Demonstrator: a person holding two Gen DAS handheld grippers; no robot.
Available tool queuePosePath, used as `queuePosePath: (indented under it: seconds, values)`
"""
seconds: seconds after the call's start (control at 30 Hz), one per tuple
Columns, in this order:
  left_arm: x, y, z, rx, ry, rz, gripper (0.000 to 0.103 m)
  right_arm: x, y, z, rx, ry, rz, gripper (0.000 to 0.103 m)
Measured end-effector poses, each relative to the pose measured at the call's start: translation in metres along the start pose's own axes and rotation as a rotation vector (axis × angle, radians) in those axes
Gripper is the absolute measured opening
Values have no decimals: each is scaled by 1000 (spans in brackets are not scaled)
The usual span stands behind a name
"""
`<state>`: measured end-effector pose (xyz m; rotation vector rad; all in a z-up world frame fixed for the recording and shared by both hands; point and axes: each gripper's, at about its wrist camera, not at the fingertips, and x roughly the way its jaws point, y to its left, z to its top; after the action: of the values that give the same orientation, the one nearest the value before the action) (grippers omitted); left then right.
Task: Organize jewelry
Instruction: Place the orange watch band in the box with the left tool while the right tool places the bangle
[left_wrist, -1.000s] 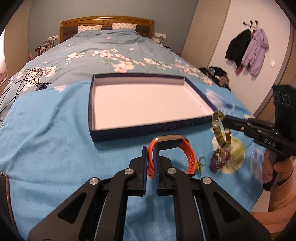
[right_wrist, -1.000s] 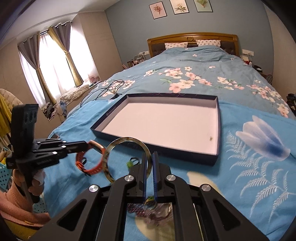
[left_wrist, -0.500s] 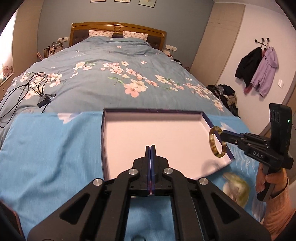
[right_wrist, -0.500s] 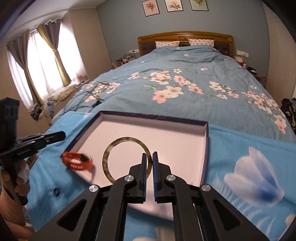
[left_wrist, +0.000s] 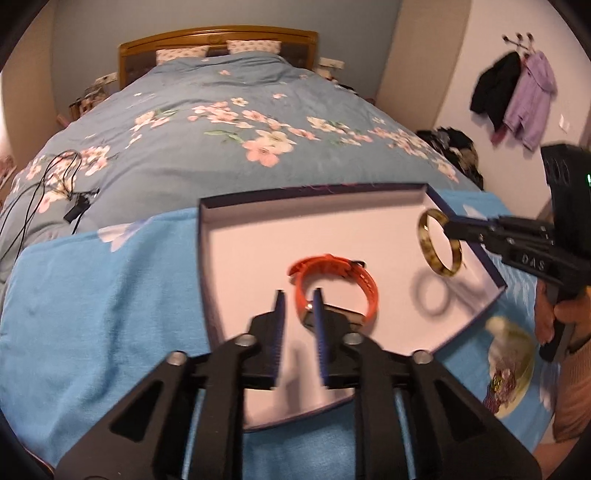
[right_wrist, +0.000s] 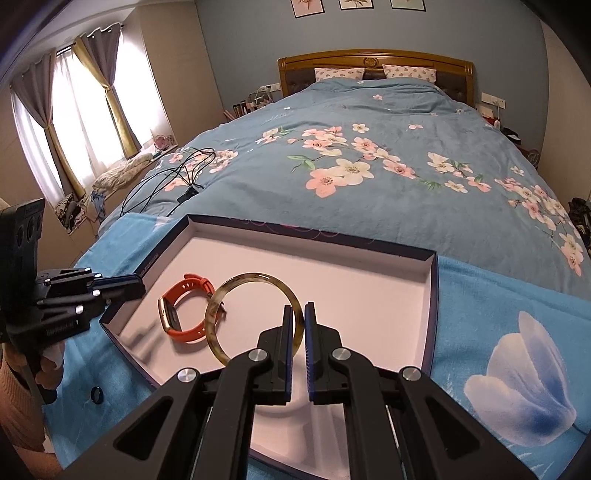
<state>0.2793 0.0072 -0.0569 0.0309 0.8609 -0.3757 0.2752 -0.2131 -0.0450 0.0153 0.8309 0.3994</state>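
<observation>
Left tongs opening, jaws narrowly apart, orange watch band lying in the tray just past the tips, one blade overlapping its near edge, not gripped. Right tongs clamped on the tortoiseshell bangle, held upright just above the tray floor, right of the band. Shallow dark-rimmed tray with pale lining sits on a blue towel at the near end of the bed. Small dark ring on the towel, near left.

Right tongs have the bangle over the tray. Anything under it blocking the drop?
Nothing visible does. The bangle hangs over bare tray floor; the orange watch band lies beside it toward the left tongs, apart in the left view.
</observation>
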Motion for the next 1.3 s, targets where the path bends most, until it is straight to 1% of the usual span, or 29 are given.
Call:
queuePosePath:
  seconds: [0.03,0.13,0.2,0.27,0.33,0.4,0.43,0.57,0.67,0.73,0.77,0.83,0.87,0.9,0.97,1.0,1.03,1.1,1.17,1.3]
  values:
    - [4,-4,-1,15,9,-2,26,0,0,-1,0,3,4,4]
    - [14,-13,-5,37,33,-7,30,2,2,-4,-7,14,9,5]
    - [17,-19,-6,64,33,1,34,4,1,-5,-6,21,12,5]
    - [17,-25,-10,87,35,-5,46,6,-1,-6,-3,27,11,5]
    - [19,-31,-12,120,45,9,50,7,-3,-6,0,32,13,6]
    - [23,-36,-16,147,59,24,50,8,-5,-7,-1,34,13,5]
    - [27,-40,-16,156,71,23,50,9,-5,-7,2,34,18,1]
    - [45,-43,-13,139,115,57,49,12,-9,-6,-1,42,14,1]
    - [55,-43,-5,116,123,80,47,15,-11,-4,-8,56,-4,2]
    - [59,-42,-1,102,127,86,46,21,-13,-3,-22,99,-15,10]
    - [61,-43,1,96,128,89,46,24,-13,-3,-31,110,-27,11]
    - [65,-43,5,89,130,94,46,30,-11,-4,-62,151,-39,23]
    - [67,-43,8,82,132,97,46,34,-9,-4,-80,173,-47,24]
    - [69,-43,9,77,132,99,46,35,-7,-5,-89,177,-58,24]
    - [72,-43,13,61,135,102,46,43,-5,-6,-122,212,-77,15]
    - [74,-42,17,47,139,102,46,44,-4,-5,-128,209,-72,6]
    - [76,-41,18,38,140,103,46,46,-3,-4,-137,213,-80,4]
    - [80,-38,24,11,145,105,46,47,2,0,-175,206,-129,4]
    - [84,-37,31,-16,149,105,46,48,3,5,-183,200,-124,4]
    - [95,-34,45,-78,158,101,46,52,0,22,-183,177,-161,5]
